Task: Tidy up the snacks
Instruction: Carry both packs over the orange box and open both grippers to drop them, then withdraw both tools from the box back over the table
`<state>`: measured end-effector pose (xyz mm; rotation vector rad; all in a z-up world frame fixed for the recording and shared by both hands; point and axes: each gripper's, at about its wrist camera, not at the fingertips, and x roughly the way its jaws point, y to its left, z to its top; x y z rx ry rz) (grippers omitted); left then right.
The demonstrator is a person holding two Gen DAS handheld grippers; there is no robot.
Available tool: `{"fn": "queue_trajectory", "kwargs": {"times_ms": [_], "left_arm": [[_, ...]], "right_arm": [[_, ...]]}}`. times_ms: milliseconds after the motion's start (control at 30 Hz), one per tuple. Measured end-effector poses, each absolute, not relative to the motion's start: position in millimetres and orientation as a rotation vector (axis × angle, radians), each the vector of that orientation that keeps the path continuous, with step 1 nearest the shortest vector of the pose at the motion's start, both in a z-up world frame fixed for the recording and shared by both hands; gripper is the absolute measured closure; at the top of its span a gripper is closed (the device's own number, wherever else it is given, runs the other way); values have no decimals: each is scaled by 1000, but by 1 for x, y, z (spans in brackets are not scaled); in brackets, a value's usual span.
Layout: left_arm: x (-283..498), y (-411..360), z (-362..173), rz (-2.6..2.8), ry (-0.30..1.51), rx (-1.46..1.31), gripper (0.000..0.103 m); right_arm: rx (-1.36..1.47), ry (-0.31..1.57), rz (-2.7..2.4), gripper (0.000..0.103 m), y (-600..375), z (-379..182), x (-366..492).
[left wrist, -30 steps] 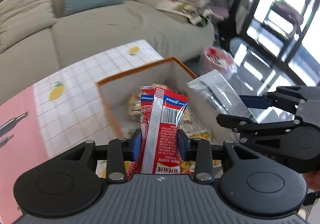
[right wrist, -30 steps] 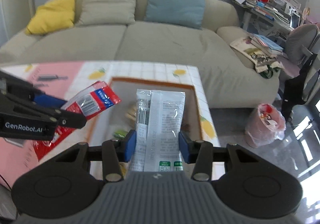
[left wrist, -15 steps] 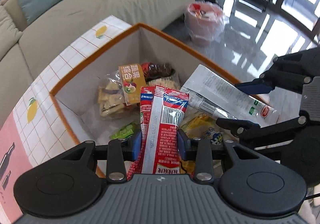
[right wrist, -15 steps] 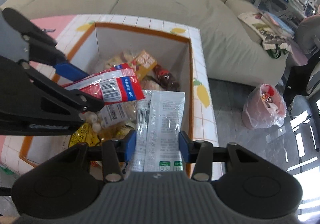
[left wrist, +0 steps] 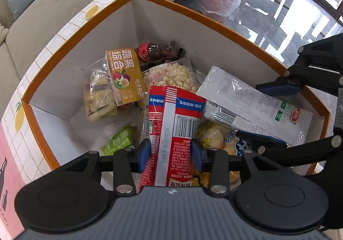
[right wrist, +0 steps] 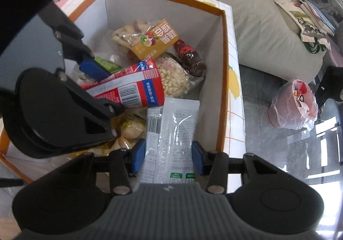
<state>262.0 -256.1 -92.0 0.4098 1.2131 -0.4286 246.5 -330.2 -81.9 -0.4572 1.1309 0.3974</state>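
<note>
The left gripper [left wrist: 170, 152] was clamped on a red-and-white foil snack packet [left wrist: 171, 124], held above the open orange-rimmed white cardboard box [left wrist: 193, 14]. The right gripper [right wrist: 169, 155] pinched a silver-white plastic snack pouch [right wrist: 171, 132] over the same box, beside the red packet. Inside the box lay a yellow dried-fruit bag [left wrist: 124, 74], a small dark cola bottle [left wrist: 158, 51], a clear bag of pale puffs [left wrist: 171, 74] and a green packet [left wrist: 120, 140].

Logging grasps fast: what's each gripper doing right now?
Left gripper: closed on the red snack packet.
Right gripper: closed on the white snack packet.
</note>
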Motion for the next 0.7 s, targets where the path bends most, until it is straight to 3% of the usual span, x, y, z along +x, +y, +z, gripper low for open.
{"fn": "queue_trajectory", "kwargs": {"times_ms": [133, 167, 233, 300, 400, 700], "left_arm": [[263, -254, -89, -426, 1209, 412, 41], [262, -252, -87, -426, 1203, 405, 31], [259, -249, -81, -423, 1189, 391, 26], [259, -245, -74, -433, 1206, 352, 21], [256, -240, -59, -425, 1201, 343, 21], [224, -204, 19, -406, 1042, 280, 20]], "right_arm": [[-475, 1144, 408, 57, -328, -84, 249], [-483, 1149, 410, 55, -327, -84, 250], [-493, 1165, 430, 46, -326, -84, 250], [-523, 1176, 454, 30, -322, -82, 250], [-569, 1153, 463, 15, -315, -73, 243], [-568, 1049, 365, 15, -320, -12, 224]]}}
